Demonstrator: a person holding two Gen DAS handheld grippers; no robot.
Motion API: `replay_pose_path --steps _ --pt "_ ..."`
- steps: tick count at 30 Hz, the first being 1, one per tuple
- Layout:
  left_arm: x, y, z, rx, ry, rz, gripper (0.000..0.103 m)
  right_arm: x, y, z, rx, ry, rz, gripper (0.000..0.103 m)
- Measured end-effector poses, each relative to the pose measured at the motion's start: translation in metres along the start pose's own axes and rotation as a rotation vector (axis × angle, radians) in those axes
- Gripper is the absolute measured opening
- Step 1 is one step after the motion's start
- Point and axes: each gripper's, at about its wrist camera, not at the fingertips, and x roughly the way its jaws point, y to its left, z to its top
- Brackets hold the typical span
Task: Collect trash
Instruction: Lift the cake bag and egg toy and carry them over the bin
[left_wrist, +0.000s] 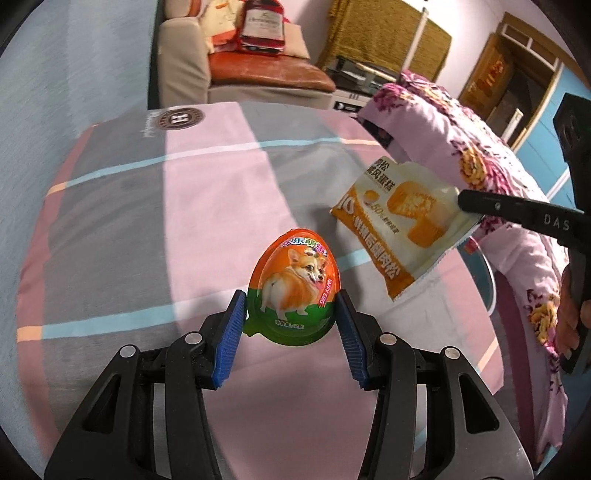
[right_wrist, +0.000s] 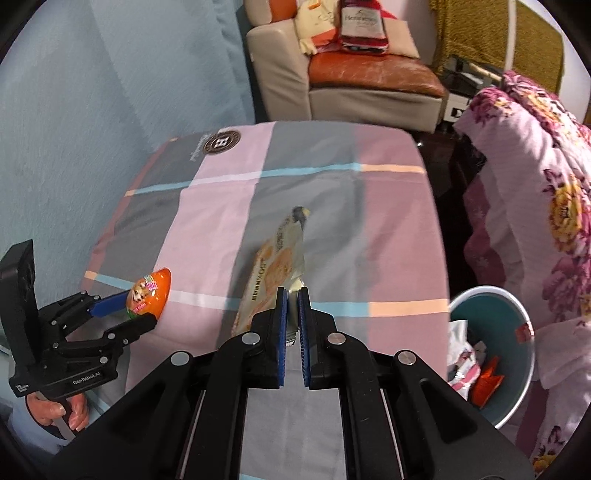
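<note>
in our left gripper (left_wrist: 291, 314) we have the egg-shaped toy pack (left_wrist: 293, 286), orange and green with a corgi printed on it, squeezed at its lower half between the two blue pads (left_wrist: 231, 339), which stand only as far apart as the pack is wide. it is lifted clear of the checked cloth (left_wrist: 184, 206) in pink, grey and blue that covers the table. from the right wrist view the same pack (right_wrist: 149, 293) shows tilted in that gripper (right_wrist: 142, 306) at the left edge of the cloth (right_wrist: 332, 206). further right, our right gripper (right_wrist: 291, 314) has its pads nearly together, pinching the edge of a white and orange cake wrapper (right_wrist: 273, 266); the wrapper (left_wrist: 400, 218) hangs above the cloth, held by one corner. at the far right, beside the table and below a pink floral blanket (right_wrist: 535, 184), stands a teal bin (right_wrist: 517, 354) with crumpled wrappers and an orange scrap already inside.
</note>
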Motion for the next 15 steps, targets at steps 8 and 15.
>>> replay_pose_path --steps 8,15 --pt "0.015 -0.044 0.015 0.076 0.009 -0.051 0.050 -0.027 -0.039 -0.005 0.050 -0.041 -0.061 0.006" --pt "0.040 -0.103 0.029 0.165 0.029 -0.131 0.050 -0.058 -0.089 -0.018 0.104 -0.064 -0.152 0.006"
